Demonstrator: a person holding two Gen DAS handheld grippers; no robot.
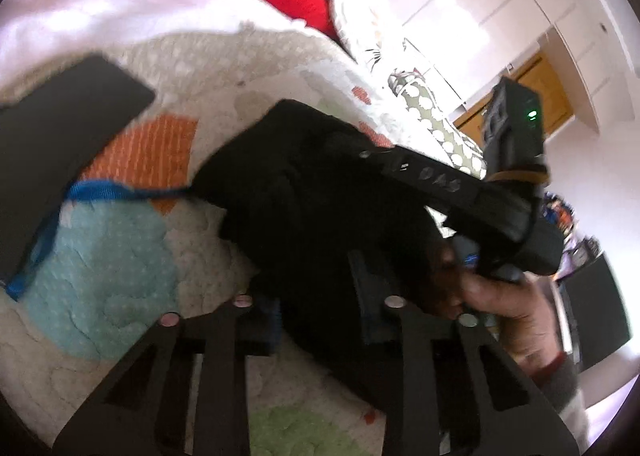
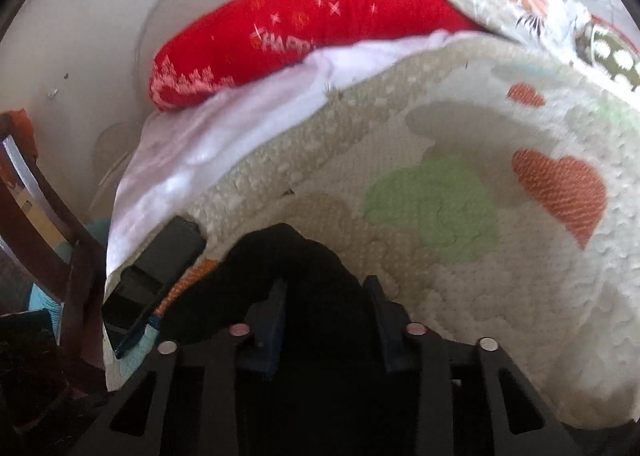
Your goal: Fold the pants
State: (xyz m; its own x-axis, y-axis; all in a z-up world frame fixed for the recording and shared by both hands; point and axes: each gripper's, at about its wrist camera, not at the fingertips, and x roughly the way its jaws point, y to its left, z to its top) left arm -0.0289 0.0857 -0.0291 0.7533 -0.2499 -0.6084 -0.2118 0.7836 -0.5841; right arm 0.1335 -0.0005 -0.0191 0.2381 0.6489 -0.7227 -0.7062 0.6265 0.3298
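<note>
The black pants (image 1: 304, 192) lie bunched on the patterned quilt (image 1: 120, 240) in the left wrist view. My left gripper (image 1: 316, 296) has its fingers spread apart, with black cloth between and over them. The other gripper body (image 1: 500, 196), held by a hand (image 1: 504, 304), crosses the right of that view. In the right wrist view the pants (image 2: 288, 264) lie between my right gripper (image 2: 326, 300) fingers, which stand apart over the cloth. I see no pinch on the cloth in either view.
A black flat device (image 1: 60, 128) with a blue strap (image 1: 100, 192) lies on the quilt at the left; it also shows in the right wrist view (image 2: 156, 272). A red pillow (image 2: 288, 32) and white sheet (image 2: 224, 128) lie behind. A wooden chair (image 2: 44, 216) stands left of the bed.
</note>
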